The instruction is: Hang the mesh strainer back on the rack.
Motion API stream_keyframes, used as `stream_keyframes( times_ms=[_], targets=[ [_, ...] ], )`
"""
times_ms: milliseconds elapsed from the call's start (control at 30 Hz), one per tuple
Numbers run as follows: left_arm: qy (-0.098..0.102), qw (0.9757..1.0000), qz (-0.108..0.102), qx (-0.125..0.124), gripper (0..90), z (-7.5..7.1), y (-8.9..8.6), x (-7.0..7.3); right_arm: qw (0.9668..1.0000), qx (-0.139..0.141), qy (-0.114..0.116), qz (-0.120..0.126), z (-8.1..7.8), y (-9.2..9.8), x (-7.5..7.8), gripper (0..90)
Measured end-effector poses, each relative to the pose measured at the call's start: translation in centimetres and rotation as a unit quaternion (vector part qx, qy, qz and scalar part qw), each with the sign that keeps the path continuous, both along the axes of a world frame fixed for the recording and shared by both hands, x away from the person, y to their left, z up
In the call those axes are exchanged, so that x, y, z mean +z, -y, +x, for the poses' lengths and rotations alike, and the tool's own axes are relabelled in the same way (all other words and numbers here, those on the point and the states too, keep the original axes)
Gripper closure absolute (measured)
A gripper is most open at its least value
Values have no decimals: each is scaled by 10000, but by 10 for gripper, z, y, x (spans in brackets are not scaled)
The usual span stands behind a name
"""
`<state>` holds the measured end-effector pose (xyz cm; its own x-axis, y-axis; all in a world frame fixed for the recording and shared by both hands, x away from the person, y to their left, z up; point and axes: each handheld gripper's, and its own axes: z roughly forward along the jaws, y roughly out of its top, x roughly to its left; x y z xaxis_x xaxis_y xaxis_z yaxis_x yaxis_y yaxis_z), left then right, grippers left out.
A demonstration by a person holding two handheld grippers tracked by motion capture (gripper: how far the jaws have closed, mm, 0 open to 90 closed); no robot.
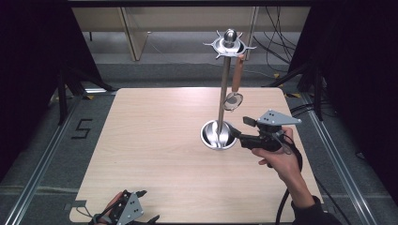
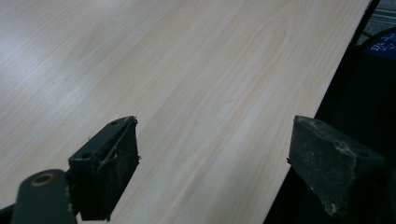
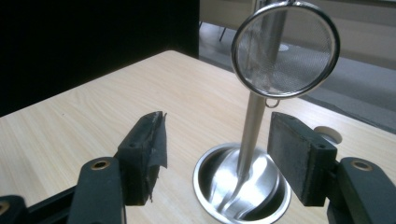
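A small mesh strainer [image 1: 233,101] with a brown handle hangs from a hook on the tall metal stand [image 1: 224,89]. The stand's round base [image 1: 218,135] sits on the wooden table [image 1: 155,140], a bit right of the middle. The right gripper [image 1: 238,129] is at 3 o'clock from the base, just beside it, with its jaws wide apart and nothing between them. The left gripper [image 1: 145,206] rests at 7 o'clock, at the near edge, jaws open and empty too

A small round mesh strainer [image 1: 233,100] with a brown wooden handle hangs head-down from the metal stand [image 1: 224,89]. It dangles just beside the stand's upright pole, above the stand's shiny bowl-shaped base.
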<state>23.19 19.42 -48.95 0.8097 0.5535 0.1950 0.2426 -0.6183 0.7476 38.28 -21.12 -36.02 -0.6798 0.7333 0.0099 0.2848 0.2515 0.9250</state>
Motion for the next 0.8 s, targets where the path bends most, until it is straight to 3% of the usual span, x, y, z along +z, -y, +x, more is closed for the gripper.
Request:
stream_keyframes(
  times_ms=[33,67,133,167,233,267,300,367,467,667,767,800],
  targets=[
    [-3,10000,0,2,153,0,0,0,10000,-25,92,5,1,-1,-2,373],
    [19,9999,114,-24,153,1,-1,1,10000,-9,-81,47,-1,-3,-4,372],
    [27,9999,129,-24,153,1,-1,1,9999,-7,-119,9,-1,-4,-5,372],
    [-12,10000,15,5,153,0,0,0,10000,38,-87,-25,-1,-5,-8,371],
    [-4,10000,12,11,153,0,0,0,9998,16,-202,24,-3,-6,-9,370],
    [22,10000,90,21,153,1,0,1,9999,72,-105,12,-1,-8,-13,370],
    [22,10000,83,26,153,1,0,1,9997,23,-228,16,-3,-10,-14,370],
    [36,9998,187,-26,153,2,-2,2,9997,103,-231,17,-3,-13,-18,369],
    [24,10000,80,-10,153,1,-1,1,9995,165,-225,-126,-2,-14,-20,365],
    [32,9999,114,22,153,1,-2,1,9983,230,-472,-257,-3,-20,-32,363],
    [26,9999,101,28,153,1,-2,1,9983,210,-514,-187,-3,-23,-36,363],
    [35,9999,95,29,153,1,-2,1,9977,205,-624,-170,-4,-23,-38,363]
  ],
)
